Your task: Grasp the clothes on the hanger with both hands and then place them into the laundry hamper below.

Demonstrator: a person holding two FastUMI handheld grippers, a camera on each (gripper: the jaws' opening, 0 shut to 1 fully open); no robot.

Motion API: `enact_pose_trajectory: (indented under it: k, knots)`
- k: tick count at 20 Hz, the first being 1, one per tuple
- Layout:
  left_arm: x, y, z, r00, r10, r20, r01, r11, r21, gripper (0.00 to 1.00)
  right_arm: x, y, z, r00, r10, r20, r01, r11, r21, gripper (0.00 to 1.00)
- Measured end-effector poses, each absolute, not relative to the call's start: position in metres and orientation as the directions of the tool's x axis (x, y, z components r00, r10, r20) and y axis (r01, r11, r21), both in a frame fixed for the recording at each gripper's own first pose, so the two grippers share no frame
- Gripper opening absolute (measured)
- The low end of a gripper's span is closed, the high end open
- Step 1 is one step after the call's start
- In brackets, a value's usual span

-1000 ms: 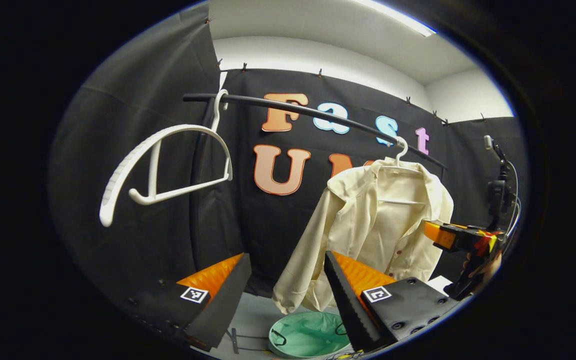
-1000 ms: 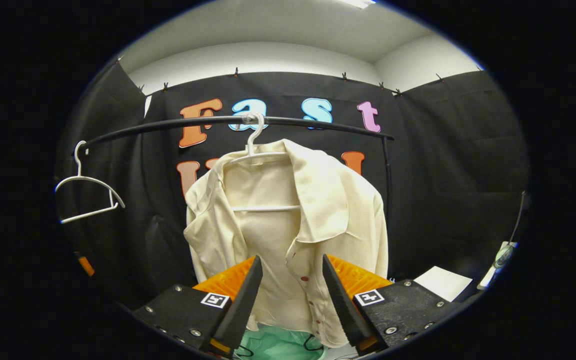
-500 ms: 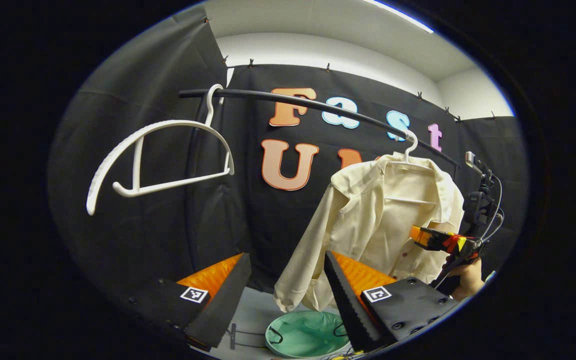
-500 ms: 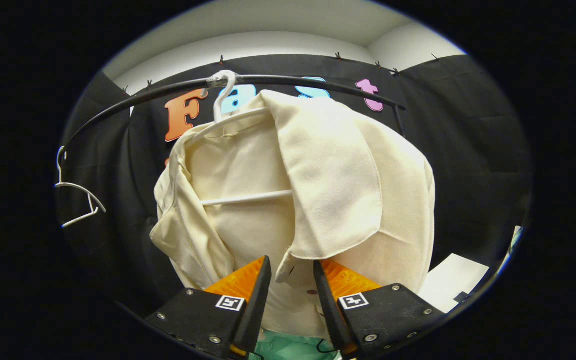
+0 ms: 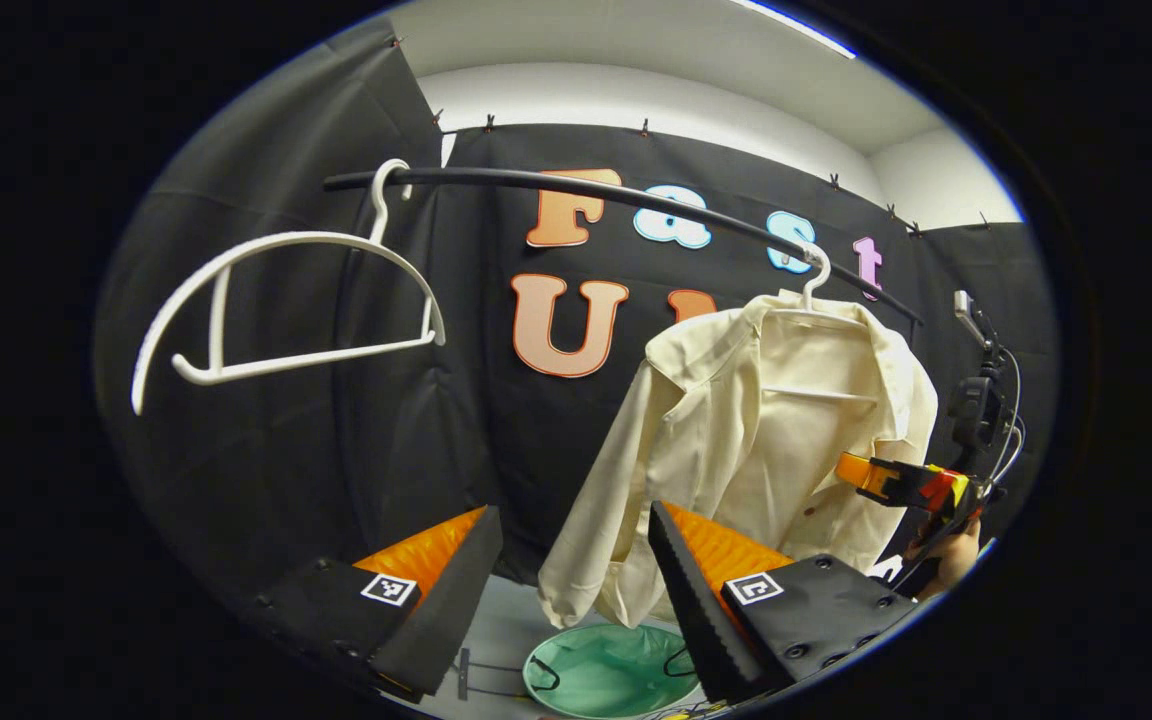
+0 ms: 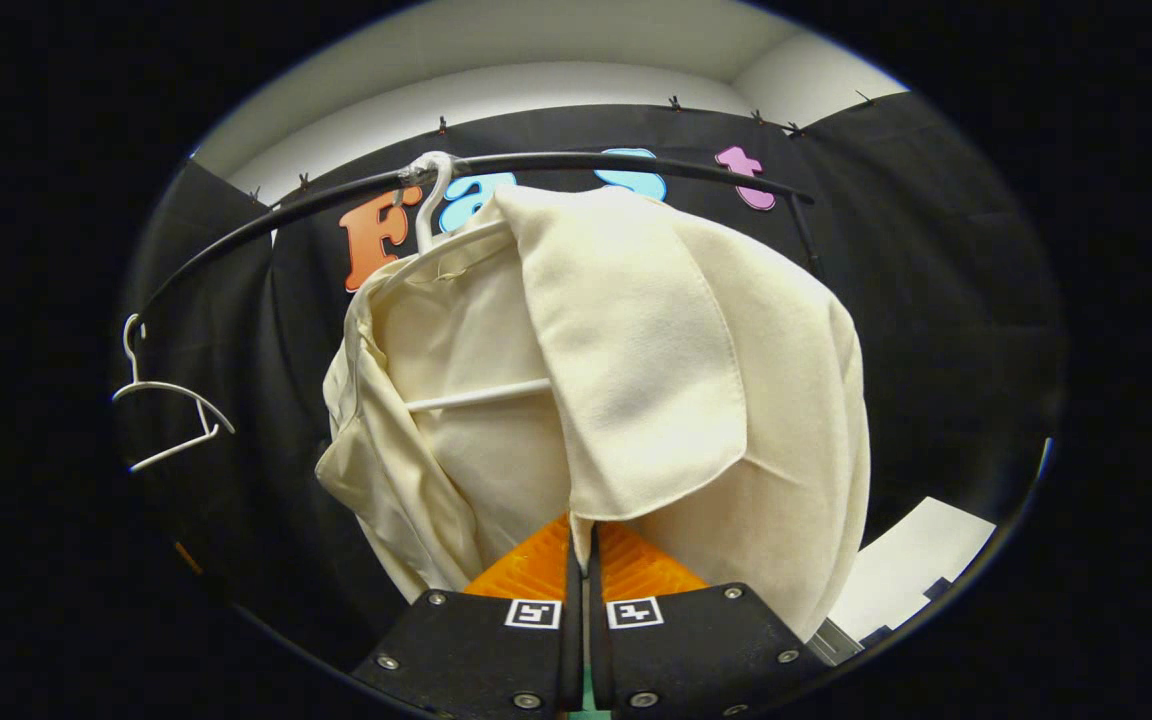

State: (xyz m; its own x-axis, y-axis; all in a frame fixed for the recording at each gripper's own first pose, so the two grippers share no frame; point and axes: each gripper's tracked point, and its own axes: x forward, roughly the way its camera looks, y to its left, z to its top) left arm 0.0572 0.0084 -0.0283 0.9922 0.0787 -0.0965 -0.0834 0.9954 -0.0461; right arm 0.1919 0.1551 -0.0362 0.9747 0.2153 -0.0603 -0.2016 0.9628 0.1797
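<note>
Cream cotton shirt (image 5: pixel 776 440) hangs long-axis down from the black rail's right end (image 5: pixel 866 290), its front edge pinched by the right gripper (image 6: pixel 582 560), while the spread left gripper (image 5: pixel 571 570) sits lower-left of it.

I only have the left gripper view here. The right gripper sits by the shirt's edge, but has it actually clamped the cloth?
Observer: Yes. In the right gripper view the right gripper has its fingers closed on the shirt front edge.
Operator: Which part exactly?
Observer: The fold just under the collar flap.
Operator: Is the shirt off its hanger?
Observer: No, the hanger bar is inside it, hooked on the rail.
</note>
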Motion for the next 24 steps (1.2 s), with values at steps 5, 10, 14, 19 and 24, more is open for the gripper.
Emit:
enact_pose_trajectory:
  k: [5,10,14,19,24]
  knots:
    - [0.076,-0.009,-0.030,0.995,0.034,-0.094,-0.036,0.999,-0.014,0.96,0.172,0.132,-0.028,0.977,0.208,-0.040,-0.200,0.970,0.137,0.01]
    - [0.100,-0.031,-0.027,0.996,-0.038,-0.082,0.039,0.999,0.009,0.96,0.156,0.117,-0.014,0.981,0.192,-0.012,-0.190,0.977,0.102,0.01]
    - [0.128,-0.045,-0.025,0.990,-0.121,-0.073,0.120,0.993,-0.022,0.96,0.149,0.121,-0.009,0.984,0.177,-0.008,-0.176,0.983,0.053,0.01]
    - [0.178,-0.048,-0.025,0.982,-0.180,-0.062,0.179,0.984,-0.011,0.96,0.144,0.124,-0.007,0.991,0.134,-0.010,-0.134,0.991,0.004,0.01]
    - [0.219,-0.058,-0.027,0.969,-0.240,-0.068,0.238,0.971,-0.034,0.96,0.139,0.125,-0.003,0.995,0.096,-0.008,-0.096,0.995,-0.018,0.01]
